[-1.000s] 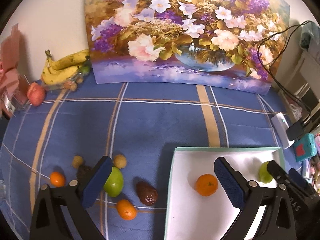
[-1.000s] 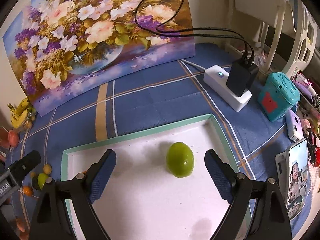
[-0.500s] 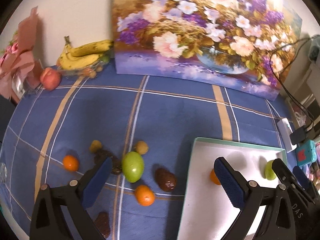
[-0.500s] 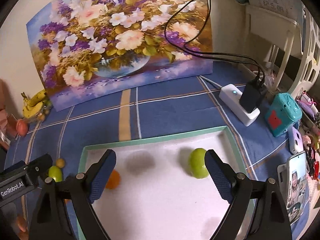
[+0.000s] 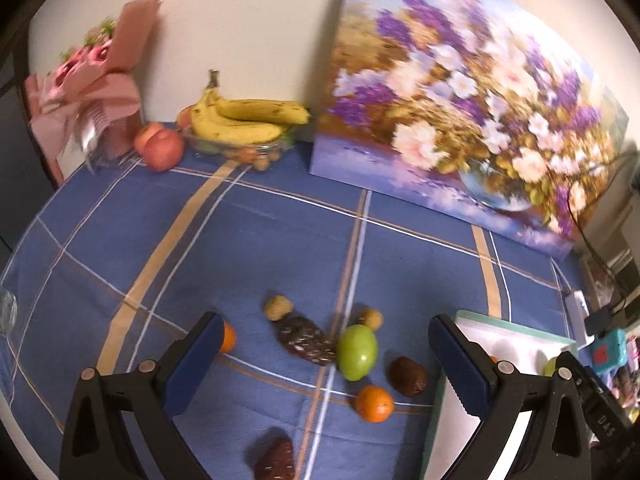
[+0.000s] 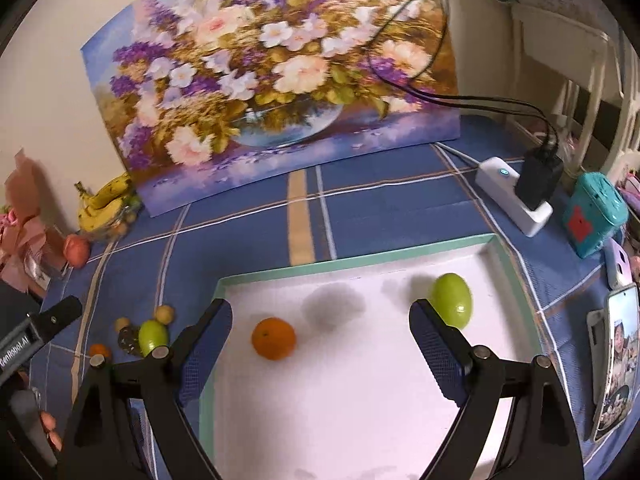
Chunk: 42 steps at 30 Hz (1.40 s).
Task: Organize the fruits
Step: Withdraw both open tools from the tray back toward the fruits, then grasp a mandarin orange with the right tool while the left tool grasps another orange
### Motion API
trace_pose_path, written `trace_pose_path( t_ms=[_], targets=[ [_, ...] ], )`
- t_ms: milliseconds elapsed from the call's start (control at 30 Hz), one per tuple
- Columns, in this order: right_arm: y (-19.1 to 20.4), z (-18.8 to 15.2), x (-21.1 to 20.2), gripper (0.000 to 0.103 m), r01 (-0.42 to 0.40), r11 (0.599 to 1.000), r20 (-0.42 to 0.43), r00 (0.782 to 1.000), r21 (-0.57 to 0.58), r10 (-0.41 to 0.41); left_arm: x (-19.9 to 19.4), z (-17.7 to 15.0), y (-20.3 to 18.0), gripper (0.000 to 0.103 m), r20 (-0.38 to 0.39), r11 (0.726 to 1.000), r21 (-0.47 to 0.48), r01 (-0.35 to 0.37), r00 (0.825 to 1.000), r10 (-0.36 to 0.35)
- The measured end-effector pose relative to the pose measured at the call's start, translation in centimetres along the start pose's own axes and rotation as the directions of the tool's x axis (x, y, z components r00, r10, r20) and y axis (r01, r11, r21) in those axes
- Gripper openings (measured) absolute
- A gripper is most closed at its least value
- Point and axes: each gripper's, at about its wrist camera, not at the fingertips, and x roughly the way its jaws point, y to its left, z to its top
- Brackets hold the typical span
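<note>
Both grippers, left (image 5: 324, 364) and right (image 6: 320, 344), hung spread and empty. An orange (image 6: 274, 338) and lime (image 6: 451, 300) lay in the tray (image 6: 360, 261); loose fruit crowded the cloth (image 5: 240, 248), so a careless pinch there might roll the green one (image 5: 357, 353) away.

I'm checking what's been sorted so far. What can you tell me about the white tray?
The white tray is a shallow rectangular box with a pale green rim and a plain white floor, like painted card or foam. It lies flat on the blue checked tablecloth. Inside rest an orange towards the left and a green fruit near the far right corner, apart from each other. The open right claw hangs above it.
</note>
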Motion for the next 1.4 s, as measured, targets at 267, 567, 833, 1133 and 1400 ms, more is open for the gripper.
trace_pose_path(
  t_ms=[267,567,833,1133,1400],
  targets=[
    [3.4,-0.3,1.1,0.091,-0.071,0.995,-0.044,0.997,-0.063,0.068,-1.6,1.7,6.1,0.103,0.049,0.997,-0.078,-0.012,0.999,0.016],
    [9.3,-1.0,1.3,0.090,-0.172,0.971,-0.042,0.985,-0.163,0.168,-3.5,3.0,12.5,0.103,0.096,0.987,-0.159,0.037,0.995,-0.022],
    [13.6,-1.4,0.0,0.090,-0.246,0.939,-0.035,0.969,-0.239,0.245,-4.2,3.3,12.8,0.103,0.066,0.996,-0.087,0.010,0.998,-0.004],
    [15.5,-2.2,0.8,0.078,-0.247,0.934,-0.101,0.968,-0.257,0.228,-1.2,2.9,11.6,0.102,-0.051,0.997,-0.060,0.049,0.997,-0.053],
    [15.4,-3.7,3.8,0.059,-0.243,0.939,-0.215,0.958,-0.243,0.192,3.6,1.7,11.0,0.094,-0.196,0.998,-0.051,0.048,0.979,-0.057]
  ],
)
